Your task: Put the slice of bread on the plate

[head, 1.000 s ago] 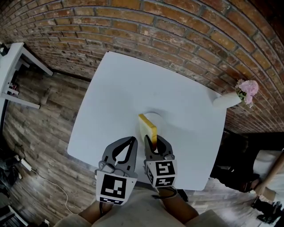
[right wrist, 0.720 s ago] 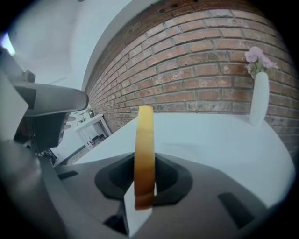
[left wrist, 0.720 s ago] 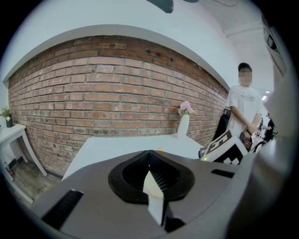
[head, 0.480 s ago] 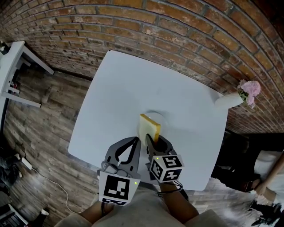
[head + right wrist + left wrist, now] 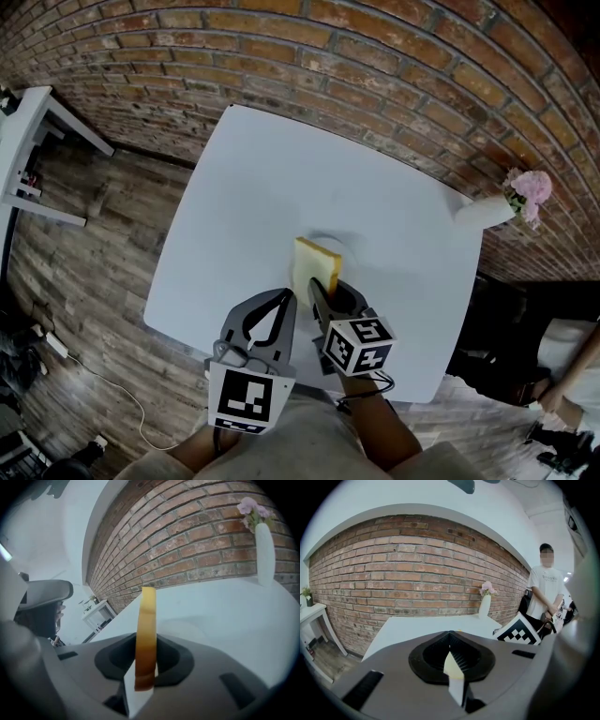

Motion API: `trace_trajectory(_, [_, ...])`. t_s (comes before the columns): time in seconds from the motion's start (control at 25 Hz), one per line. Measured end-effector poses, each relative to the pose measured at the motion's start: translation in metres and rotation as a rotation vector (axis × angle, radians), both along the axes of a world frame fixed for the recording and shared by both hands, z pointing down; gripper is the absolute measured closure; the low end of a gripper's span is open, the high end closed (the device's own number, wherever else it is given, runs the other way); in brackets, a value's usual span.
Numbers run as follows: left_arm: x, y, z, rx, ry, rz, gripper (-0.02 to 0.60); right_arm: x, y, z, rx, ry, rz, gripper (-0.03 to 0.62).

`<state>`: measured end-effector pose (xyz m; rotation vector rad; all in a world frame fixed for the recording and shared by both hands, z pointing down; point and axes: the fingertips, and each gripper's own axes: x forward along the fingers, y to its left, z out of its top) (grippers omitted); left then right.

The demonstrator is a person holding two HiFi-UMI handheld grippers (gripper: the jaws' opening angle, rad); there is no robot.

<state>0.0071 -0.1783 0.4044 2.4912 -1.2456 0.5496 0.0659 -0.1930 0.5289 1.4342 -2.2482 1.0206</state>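
A slice of bread (image 5: 314, 266) with a golden crust hangs just over the near side of a white plate (image 5: 339, 247) on the white table (image 5: 253, 187). My right gripper (image 5: 320, 287) is shut on the slice's near edge. In the right gripper view the bread (image 5: 146, 634) stands edge-on between the jaws, with the plate (image 5: 199, 626) faint below it. My left gripper (image 5: 281, 298) hovers beside it to the left, over the table's front edge. Its jaws (image 5: 451, 641) are shut with nothing held.
A white vase with pink flowers (image 5: 487, 210) stands at the table's far right corner, against the brick wall. A small white side table (image 5: 33, 141) stands at the left. A person (image 5: 546, 592) stands to the right of the table.
My right gripper has rolled, so its marker cube has turned and the bread's broad face has tipped more upward. The left gripper has stayed put.
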Motion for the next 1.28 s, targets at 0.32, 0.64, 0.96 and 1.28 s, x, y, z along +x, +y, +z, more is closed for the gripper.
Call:
trace_trajectory(0.32, [0.000,-0.001,0.000,-0.003,0.001,0.001,0.572,0.008,-0.006,0.008,0.001,0.081,0.005,0.463])
trace_trajectory(0.64, [-0.004,-0.006,-0.001,-0.002,0.001,-0.004,0.572,0.014,-0.009,0.020,-0.003,0.245,-0.007,0.357])
trace_trajectory(0.96, [-0.006,-0.008,-0.001,-0.004,0.010,-0.003,0.572,0.024,-0.008,0.037,-0.056,0.415,-0.019,0.239])
trace_trajectory(1.28, [-0.010,-0.009,-0.002,-0.006,0.016,-0.007,0.572,0.031,-0.008,0.044,-0.074,0.468,0.008,0.152])
